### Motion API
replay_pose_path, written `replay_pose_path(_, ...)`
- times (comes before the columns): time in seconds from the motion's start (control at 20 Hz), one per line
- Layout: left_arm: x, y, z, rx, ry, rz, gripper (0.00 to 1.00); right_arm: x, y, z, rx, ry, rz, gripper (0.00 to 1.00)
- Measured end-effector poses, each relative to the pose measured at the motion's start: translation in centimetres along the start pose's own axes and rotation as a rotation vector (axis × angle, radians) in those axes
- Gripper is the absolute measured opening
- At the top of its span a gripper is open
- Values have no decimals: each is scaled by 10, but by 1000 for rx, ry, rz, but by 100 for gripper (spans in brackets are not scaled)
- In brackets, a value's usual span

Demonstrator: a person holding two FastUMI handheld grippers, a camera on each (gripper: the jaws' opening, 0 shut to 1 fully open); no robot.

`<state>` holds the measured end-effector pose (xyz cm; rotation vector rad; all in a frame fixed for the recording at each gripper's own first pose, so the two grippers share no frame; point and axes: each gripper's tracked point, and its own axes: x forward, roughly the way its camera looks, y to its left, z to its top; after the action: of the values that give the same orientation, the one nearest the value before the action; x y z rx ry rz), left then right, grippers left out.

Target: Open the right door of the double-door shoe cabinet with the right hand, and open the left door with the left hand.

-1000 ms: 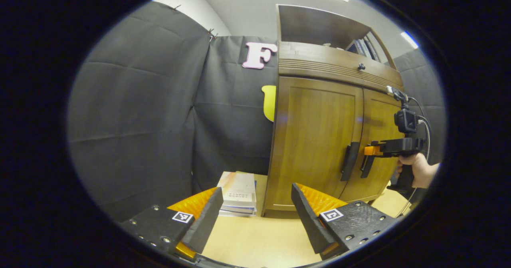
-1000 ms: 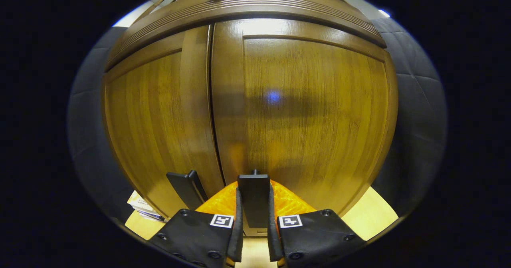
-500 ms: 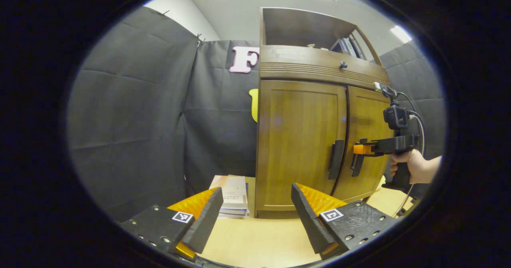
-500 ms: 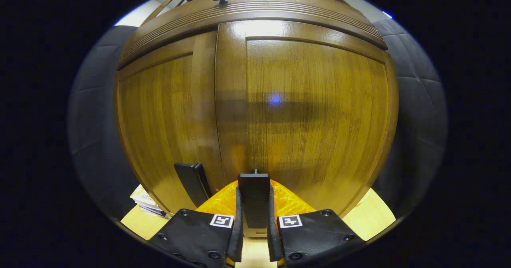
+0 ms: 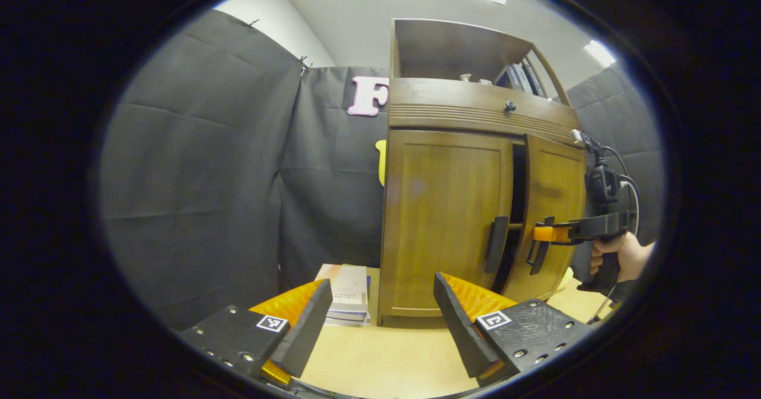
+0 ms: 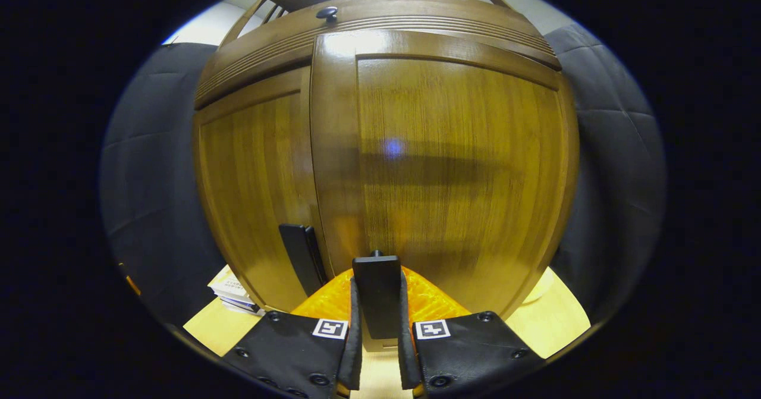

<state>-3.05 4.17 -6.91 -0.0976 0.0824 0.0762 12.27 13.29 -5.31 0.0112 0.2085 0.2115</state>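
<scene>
Since 1 second ago, the right door (image 5: 550, 209) of the shoe cabinet (image 5: 475, 107) has been swung outward, and a dark gap is now being shown between it and the left door (image 5: 443, 214). The right door handle (image 6: 376, 295) is being clamped between both fingers of the right hand-held gripper (image 6: 376, 333), seen up close in the right gripper view. In the left gripper view, the same hand-held gripper (image 5: 544, 233) is being held by a hand (image 5: 621, 253) at the right of the cabinet, with a cable trailing from it.

The left door is being kept closed, its dark vertical left door handle (image 5: 496, 244) standing just beside the gap and untouched. The left hand-held gripper (image 5: 380, 310) is being held well short of the cabinet, above the table (image 5: 380, 357), with its fingers spread wide and nothing between them.

The cabinet is standing on the light wooden table against the black cloth wall. A small round knob (image 5: 509, 106) is being shown on the drawer front above the doors, and an open shelf above it is carrying a few books (image 5: 523, 78). A stack of books (image 5: 348, 292) is lying on the table just beside the cabinet's left side.
</scene>
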Motion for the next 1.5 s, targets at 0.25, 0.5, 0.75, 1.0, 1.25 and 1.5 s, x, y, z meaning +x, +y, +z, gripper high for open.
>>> replay_pose_path(0.25,-16,-18,0,13,6,-21,100,-22,-7,-5,4,0,22,27)
replay_pose_path(0.5,-16,-32,-4,9,26,-30,100,-38,-13,-11,19,21,51,27)
replay_pose_path(0.75,-15,-43,2,1,22,-52,100,-60,-22,-15,28,25,62,26)
replay_pose_path(1.0,-14,-51,0,20,30,-53,100,-80,-35,-21,51,34,61,27)
replay_pose_path(1.25,-13,-65,3,31,25,-78,96,-99,-51,-25,69,34,45,27)
replay_pose_path(1.5,-13,-80,0,34,30,-101,100,-120,-71,-32,87,44,32,26)
